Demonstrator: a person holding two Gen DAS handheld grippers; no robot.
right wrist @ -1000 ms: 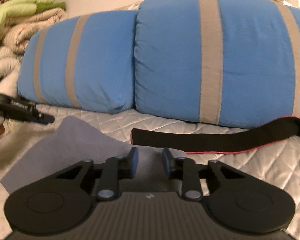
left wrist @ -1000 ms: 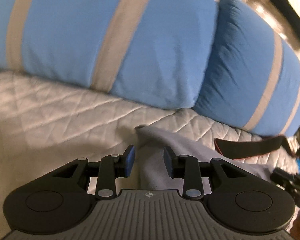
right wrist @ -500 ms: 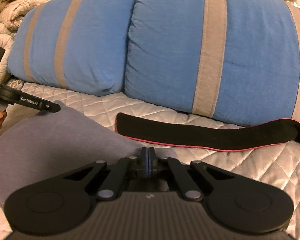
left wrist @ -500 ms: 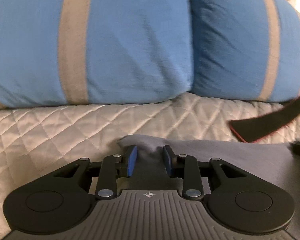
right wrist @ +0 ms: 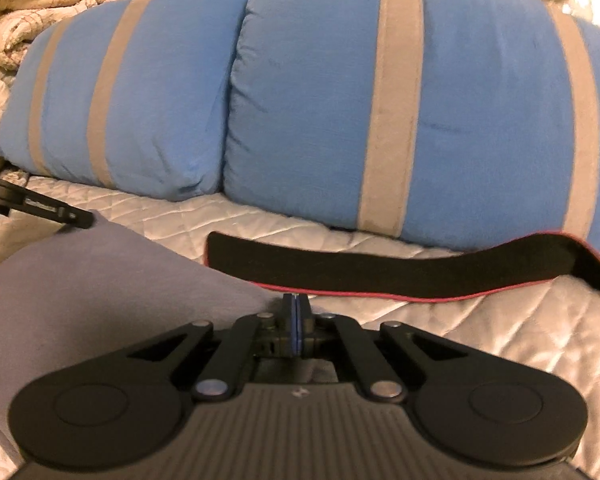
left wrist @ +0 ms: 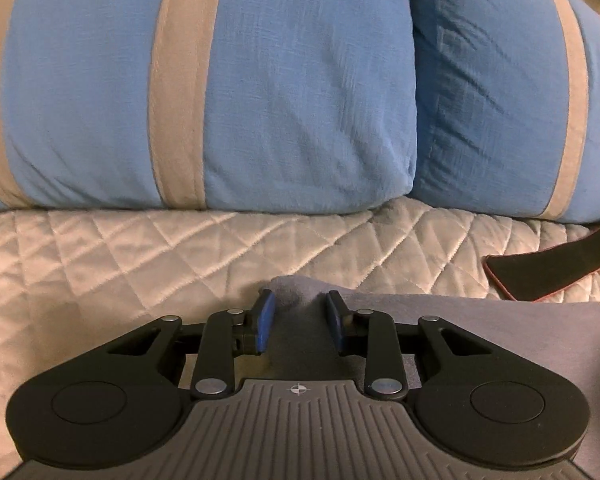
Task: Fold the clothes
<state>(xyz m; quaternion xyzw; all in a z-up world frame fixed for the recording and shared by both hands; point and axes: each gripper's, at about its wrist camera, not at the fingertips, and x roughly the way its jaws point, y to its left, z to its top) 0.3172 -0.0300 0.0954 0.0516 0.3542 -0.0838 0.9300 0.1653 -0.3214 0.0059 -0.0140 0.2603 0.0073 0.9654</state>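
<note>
A grey garment [right wrist: 100, 284] lies spread on the quilted bedspread [right wrist: 480, 320]. My right gripper [right wrist: 296, 312] is shut on its near right corner, the cloth pinched between the blue pads. In the left wrist view the same grey garment [left wrist: 460, 328] has a raised corner between the fingers of my left gripper [left wrist: 298, 312], which stands open around it. The left gripper's tip [right wrist: 68, 216] also shows at the garment's far left corner in the right wrist view.
Two blue pillows with grey stripes [right wrist: 340, 100] lean along the back of the bed. A black strap with red edging [right wrist: 380, 272] lies in front of them, right of the garment. Folded blankets [right wrist: 32, 4] are stacked at the far left.
My right gripper went from open to shut on the garment's corner. The left gripper swung round to face the pillows squarely and settled over the other corner, still open.
</note>
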